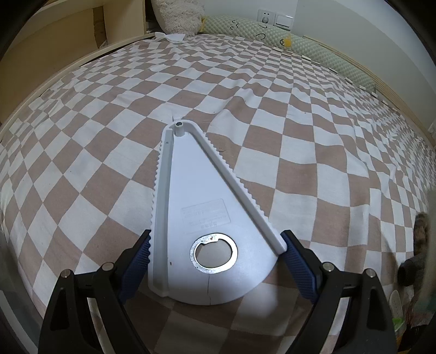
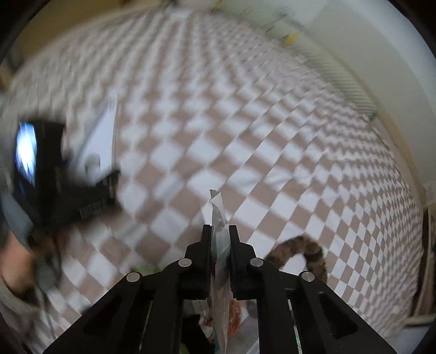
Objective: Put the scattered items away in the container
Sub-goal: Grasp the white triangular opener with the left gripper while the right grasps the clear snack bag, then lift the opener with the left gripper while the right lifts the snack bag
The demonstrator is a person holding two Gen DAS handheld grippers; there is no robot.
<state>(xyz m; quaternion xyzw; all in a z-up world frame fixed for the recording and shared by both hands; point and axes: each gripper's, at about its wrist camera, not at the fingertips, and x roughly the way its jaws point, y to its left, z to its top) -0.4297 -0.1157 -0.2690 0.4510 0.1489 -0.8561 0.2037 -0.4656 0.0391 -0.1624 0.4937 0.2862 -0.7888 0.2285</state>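
Observation:
My left gripper [image 1: 216, 239] is shut on a white wedge-shaped plastic piece [image 1: 190, 190] with toothed edges and a metal-ringed hole. Its blue pads [image 1: 139, 253] press on the wide end's two sides, and the narrow tip points out over the checked bed sheet [image 1: 245, 95]. My right gripper [image 2: 220, 227] is shut on a thin silvery packet [image 2: 218, 207], held edge-on and sticking out past the fingertips. The right wrist view is blurred. It shows the left gripper [image 2: 68, 185] and its white piece [image 2: 105, 136] at the left. No container can be made out.
A tabby cat's tail [image 2: 305, 253] curls just right of my right gripper. A pale green bolster [image 1: 299, 43] and a plush toy [image 1: 177, 16] lie along the wall. More packets [image 2: 234, 313] show below the right fingers. A person's hand [image 2: 16, 272] is at the lower left.

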